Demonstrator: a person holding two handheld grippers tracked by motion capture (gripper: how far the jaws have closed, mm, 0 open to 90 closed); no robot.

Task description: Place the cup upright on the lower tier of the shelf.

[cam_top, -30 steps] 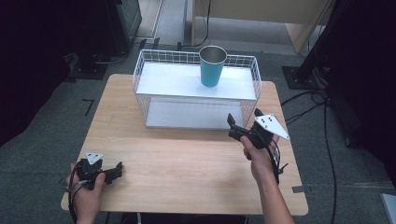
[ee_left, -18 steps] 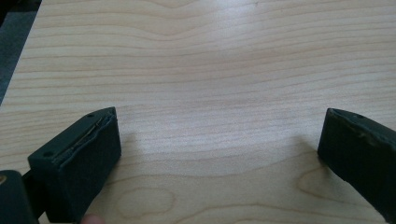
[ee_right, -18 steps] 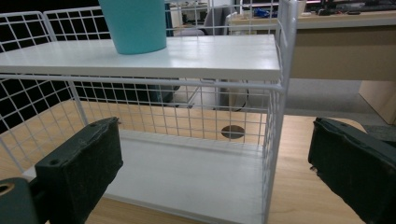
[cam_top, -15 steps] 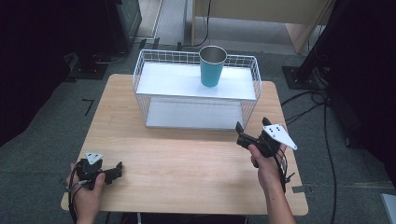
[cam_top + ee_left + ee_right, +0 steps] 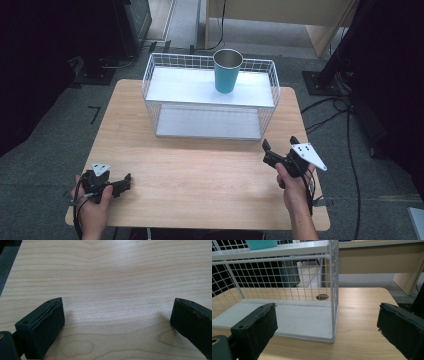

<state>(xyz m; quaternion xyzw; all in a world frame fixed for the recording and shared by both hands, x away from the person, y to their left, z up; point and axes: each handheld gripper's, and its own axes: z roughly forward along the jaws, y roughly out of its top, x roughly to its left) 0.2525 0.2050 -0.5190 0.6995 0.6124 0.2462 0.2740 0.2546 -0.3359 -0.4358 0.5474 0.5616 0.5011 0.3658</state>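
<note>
both tongs released, empty: left gripper point(image 5: 126, 181), right gripper point(image 5: 278, 151). risk: right one snags wire rack point(image 5: 266, 107) reaching teal cup point(image 5: 227, 71), tipping it.

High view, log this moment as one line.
cup: upright on rack top shelf | left gripper: open, empty | right gripper: open, empty

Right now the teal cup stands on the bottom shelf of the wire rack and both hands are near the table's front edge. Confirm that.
Not quite: the teal cup stands on the top shelf of the wire rack, as the high view shows. The rest holds.
</note>
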